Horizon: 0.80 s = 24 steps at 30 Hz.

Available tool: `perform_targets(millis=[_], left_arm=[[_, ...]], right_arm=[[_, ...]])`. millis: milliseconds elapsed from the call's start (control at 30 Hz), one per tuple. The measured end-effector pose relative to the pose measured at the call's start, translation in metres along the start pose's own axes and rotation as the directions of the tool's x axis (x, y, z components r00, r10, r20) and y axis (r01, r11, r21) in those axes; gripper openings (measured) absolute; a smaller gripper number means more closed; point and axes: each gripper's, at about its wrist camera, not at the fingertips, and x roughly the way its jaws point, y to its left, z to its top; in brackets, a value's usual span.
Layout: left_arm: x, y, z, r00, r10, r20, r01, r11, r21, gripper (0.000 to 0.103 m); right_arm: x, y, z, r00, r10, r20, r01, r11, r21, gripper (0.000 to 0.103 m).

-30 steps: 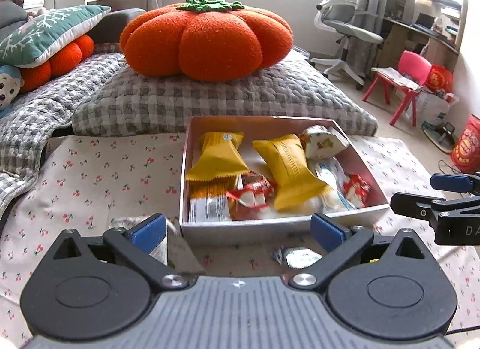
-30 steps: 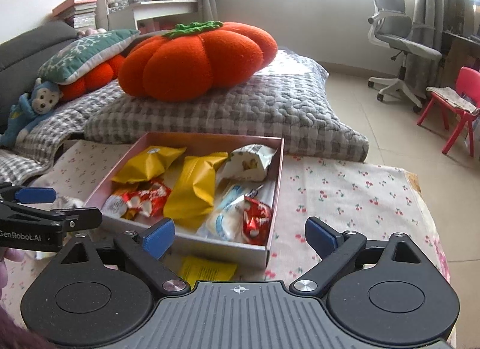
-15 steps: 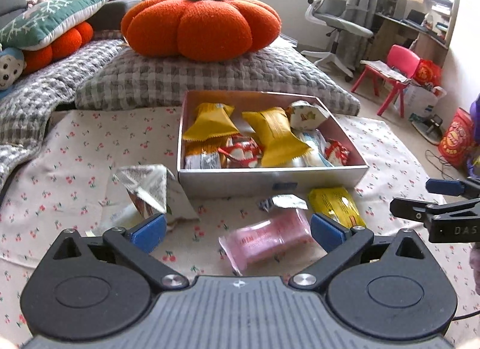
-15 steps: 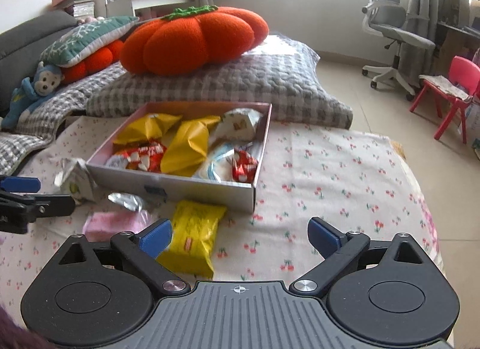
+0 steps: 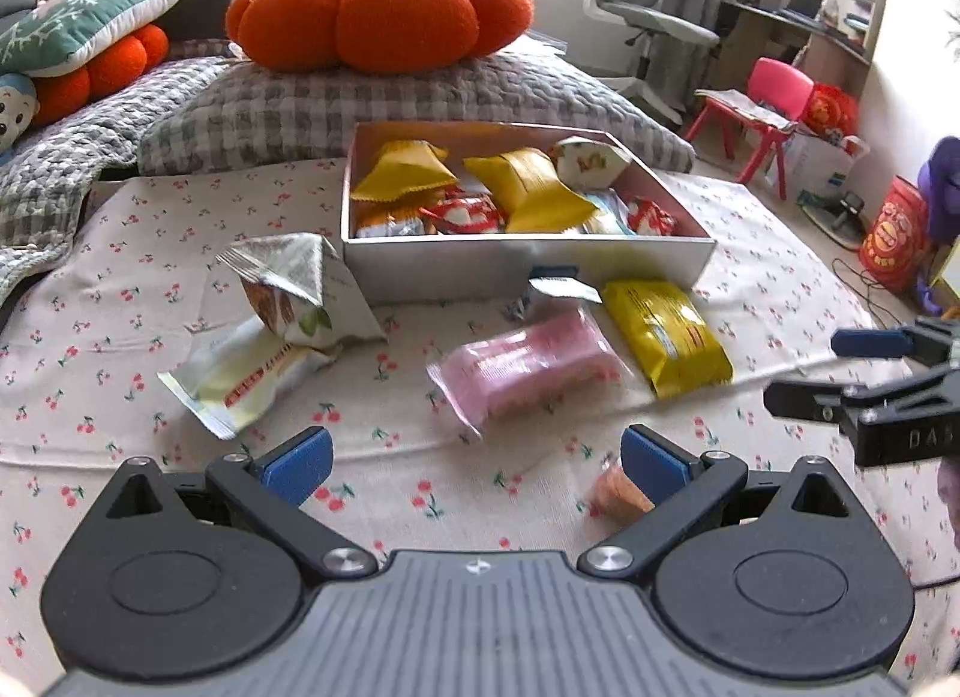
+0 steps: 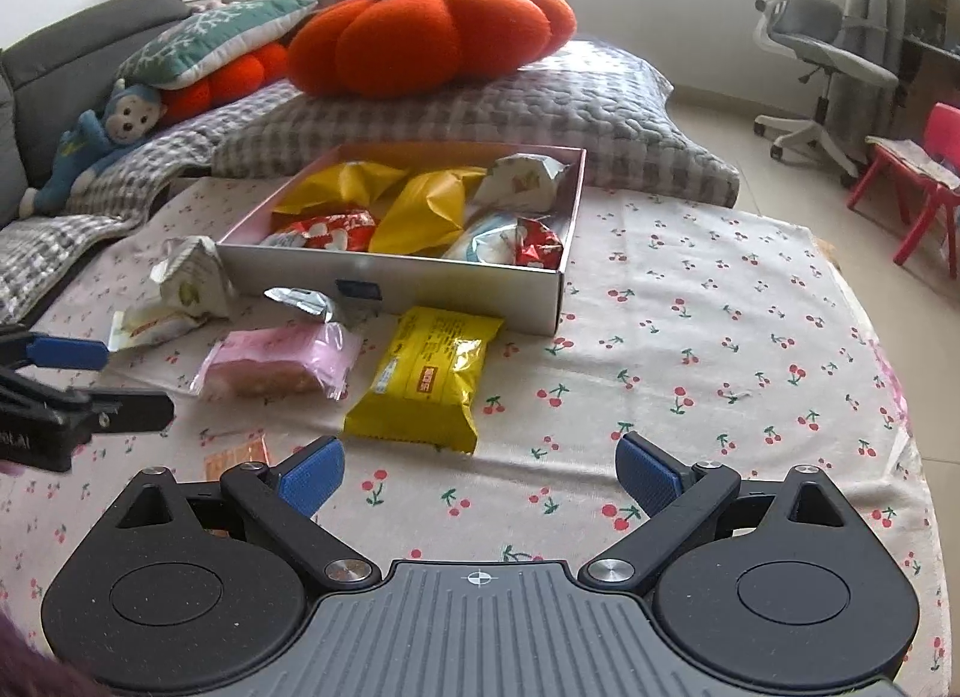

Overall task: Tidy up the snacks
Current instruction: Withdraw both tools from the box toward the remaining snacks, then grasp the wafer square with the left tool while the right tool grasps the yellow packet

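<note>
In the left wrist view, the left hand-held gripper [image 5: 474, 466] is hovering wide open and empty, with the pink snack pack [image 5: 528, 364] lying at 12 o'clock before the snack box [image 5: 528, 262]. In the right wrist view, the right hand-held gripper [image 6: 480, 472] is likewise gaping empty, the yellow snack pack [image 6: 429, 379] lying at 11 o'clock on the cherry-print cloth [image 6: 720, 349].

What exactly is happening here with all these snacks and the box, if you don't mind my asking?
A person holds two grippers over a cherry-print cloth, tidying snacks into a shallow box that already holds several packets. The left gripper and right gripper are both open and empty. A pink packet, a yellow packet and a few other wrappers lie loose in front of the box.
</note>
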Motion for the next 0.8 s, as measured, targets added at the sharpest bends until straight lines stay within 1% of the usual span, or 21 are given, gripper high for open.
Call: perform_targets(millis=[100,200,300,367,433,533,600,800], left_arm=[[0.0,-0.009,-0.007,1.0,-0.013,0.013,0.012,0.999,0.042,0.103],[0.002,-0.017,-0.011,0.999,-0.047,0.016,0.045,0.996,0.082,0.102],[0.007,-0.028,-0.014,0.995,-0.1,-0.005,0.1,0.988,0.114,0.102],[0.01,-0.036,-0.016,0.992,-0.123,-0.023,0.125,0.982,0.142,0.102],[0.014,-0.044,-0.018,0.99,-0.133,-0.041,0.138,0.975,0.175,0.099],[0.02,-0.052,-0.019,0.987,-0.146,-0.071,0.158,0.966,0.204,0.091],[0.022,-0.054,-0.018,0.984,-0.155,-0.087,0.17,0.965,0.199,0.083],[0.023,-0.05,-0.014,0.98,-0.171,-0.103,0.187,0.968,0.169,0.068]], right_arm=[[-0.001,-0.003,-0.002,1.0,-0.011,0.007,0.011,1.0,0.012,0.099],[0.001,-0.008,-0.006,1.0,-0.022,-0.002,0.022,1.0,0.021,0.099],[0.005,-0.011,-0.01,0.999,-0.037,-0.016,0.037,0.999,0.012,0.099],[0.008,-0.012,-0.013,0.999,-0.046,-0.023,0.046,0.999,0.002,0.099],[0.01,-0.013,-0.015,0.998,-0.049,-0.03,0.049,0.999,-0.004,0.099],[0.013,-0.013,-0.016,0.998,-0.048,-0.041,0.048,0.999,-0.005,0.099],[0.016,-0.012,-0.016,0.998,-0.045,-0.046,0.045,0.999,-0.006,0.099],[0.025,-0.004,-0.013,0.998,-0.025,-0.061,0.024,0.999,-0.021,0.099]])
